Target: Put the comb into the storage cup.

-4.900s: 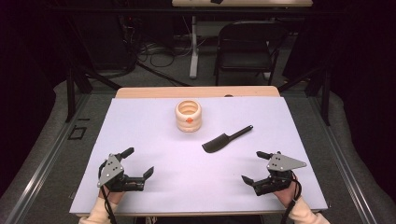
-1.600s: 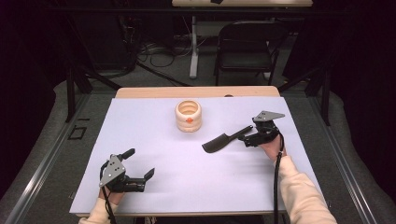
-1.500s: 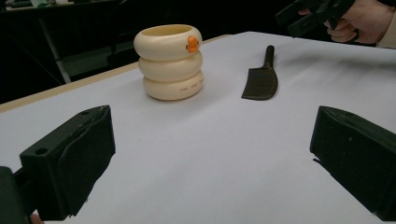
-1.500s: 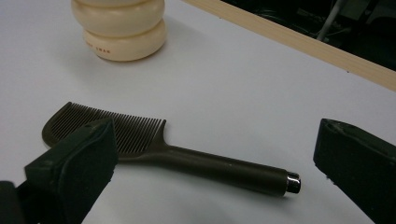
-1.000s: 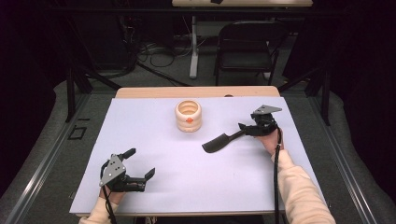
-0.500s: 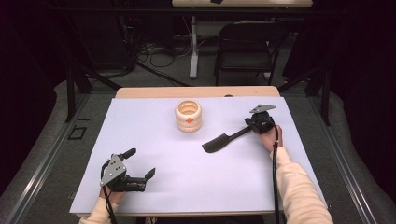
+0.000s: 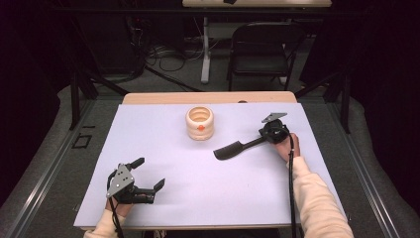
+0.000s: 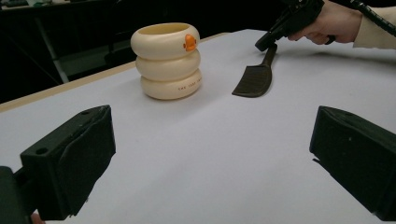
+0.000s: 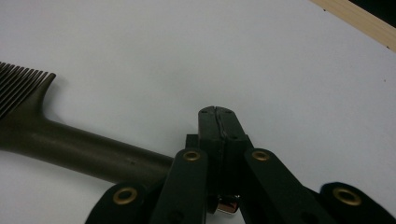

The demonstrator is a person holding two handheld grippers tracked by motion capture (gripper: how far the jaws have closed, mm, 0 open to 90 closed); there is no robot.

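Observation:
A black slotted spatula (image 7: 230, 150) lies flat on the white tabletop (image 7: 163, 144), blade toward the near left. My right gripper (image 7: 265, 135) is tipped down over the far end of its handle. In the right gripper view its pads (image 9: 217, 112) meet with nothing showing between the tips. The handle (image 9: 70, 144) runs in under the left jaw, and its end is hidden there. A cream ringed holder (image 7: 199, 124) with an orange dot stands upright behind the blade. My left gripper (image 7: 149, 172) rests open near the front left edge, with bare table between its jaws (image 8: 210, 158).
In the left gripper view the holder (image 8: 168, 60) and the spatula (image 8: 254, 80) sit ahead, with the right gripper (image 8: 262, 45) and its hand at the handle's end. A tan wooden strip (image 7: 208, 97) borders the table's far edge. A black chair (image 7: 262, 44) stands beyond it.
My right gripper has come from the near right edge to the spatula's handle end and tipped down over it. The spatula, the holder and the left gripper have stayed put.

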